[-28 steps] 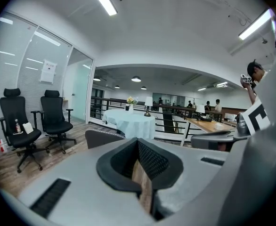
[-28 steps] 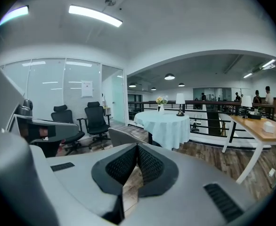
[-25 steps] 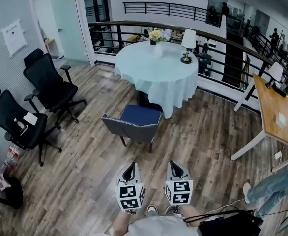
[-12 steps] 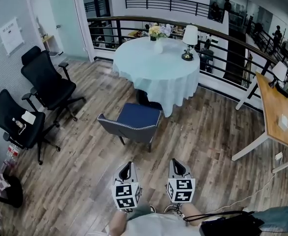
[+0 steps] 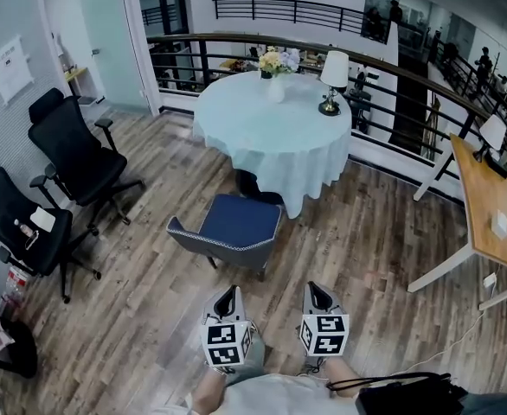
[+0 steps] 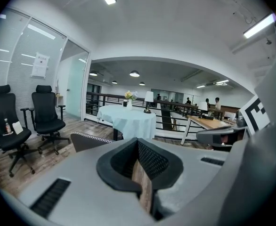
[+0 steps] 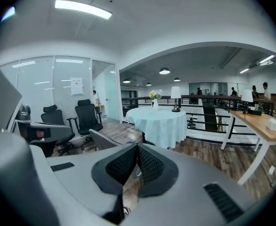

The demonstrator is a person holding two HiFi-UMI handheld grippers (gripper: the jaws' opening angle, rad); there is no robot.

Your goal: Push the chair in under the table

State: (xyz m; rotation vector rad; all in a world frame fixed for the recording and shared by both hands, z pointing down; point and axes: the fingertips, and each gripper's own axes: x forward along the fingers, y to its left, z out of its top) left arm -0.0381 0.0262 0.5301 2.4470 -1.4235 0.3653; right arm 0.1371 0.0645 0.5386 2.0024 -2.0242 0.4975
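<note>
Chair (image 5: 236, 227) stood on the wood floor (image 5: 366, 232) just short of the round table (image 5: 271, 124), its back toward me and its seat hiding the front legs. The tablecloth covered the table's base, and a dark shape under its hem was too dim to make out. My left gripper (image 5: 227, 299) and right gripper (image 5: 316, 294) hung clear of the chair's back, each with its jaws pressed together on nothing. Both gripper views showed only a sliver of that back above the gripper body. My forearms were cut off by the head view's bottom edge.
</note>
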